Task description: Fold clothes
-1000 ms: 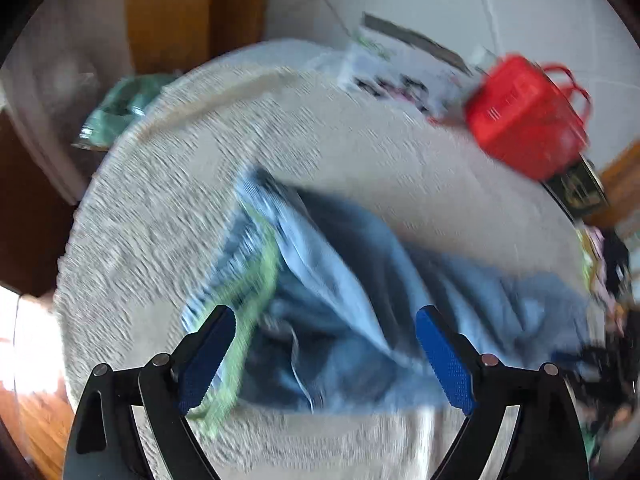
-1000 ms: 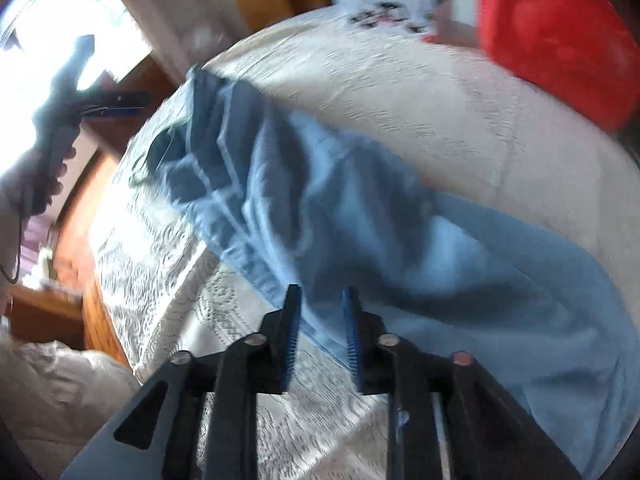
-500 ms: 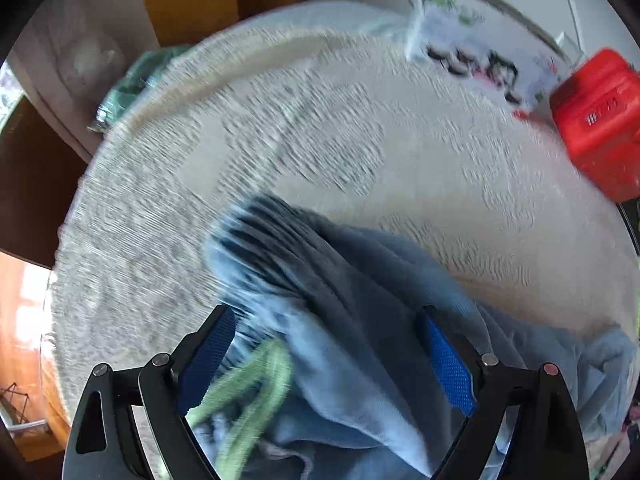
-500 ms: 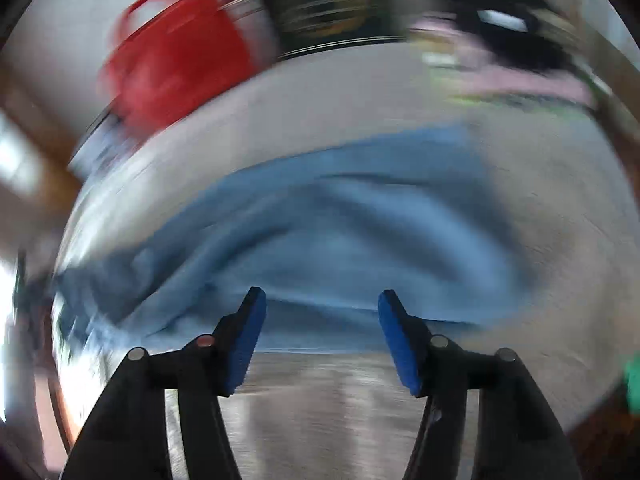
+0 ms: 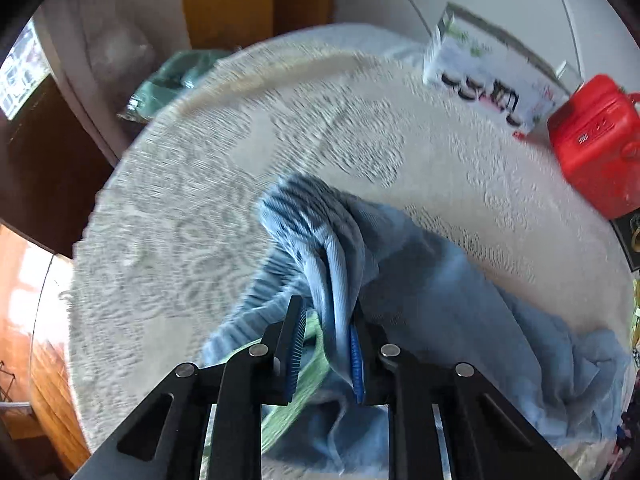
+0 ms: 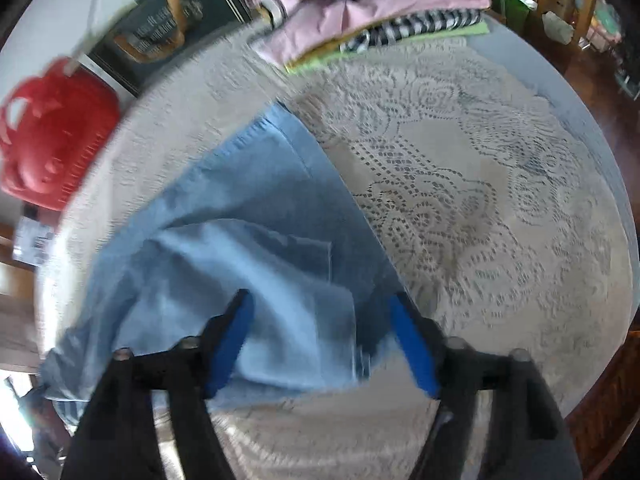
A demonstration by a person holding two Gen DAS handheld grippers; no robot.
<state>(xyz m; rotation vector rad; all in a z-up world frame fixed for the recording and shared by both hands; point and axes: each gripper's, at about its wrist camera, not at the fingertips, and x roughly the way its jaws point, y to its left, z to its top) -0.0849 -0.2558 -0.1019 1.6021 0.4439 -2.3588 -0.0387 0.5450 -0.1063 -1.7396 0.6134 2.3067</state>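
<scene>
A round tabletop (image 6: 500,200) under a lace cloth carries the work. On it the blue garment (image 6: 248,248) lies rumpled and unfolded, so the folding is judged barely begun. The left hand-held gripper (image 5: 326,350) is closed on a bunched ribbed edge of it, perhaps the waistband, which is raised off the cloth. The right hand-held gripper (image 6: 320,344) is held low over the other end, jaws wide apart, nothing gripped. Farther off, a folded pile (image 6: 372,16) and a red bag (image 6: 52,144) are seen.
</scene>
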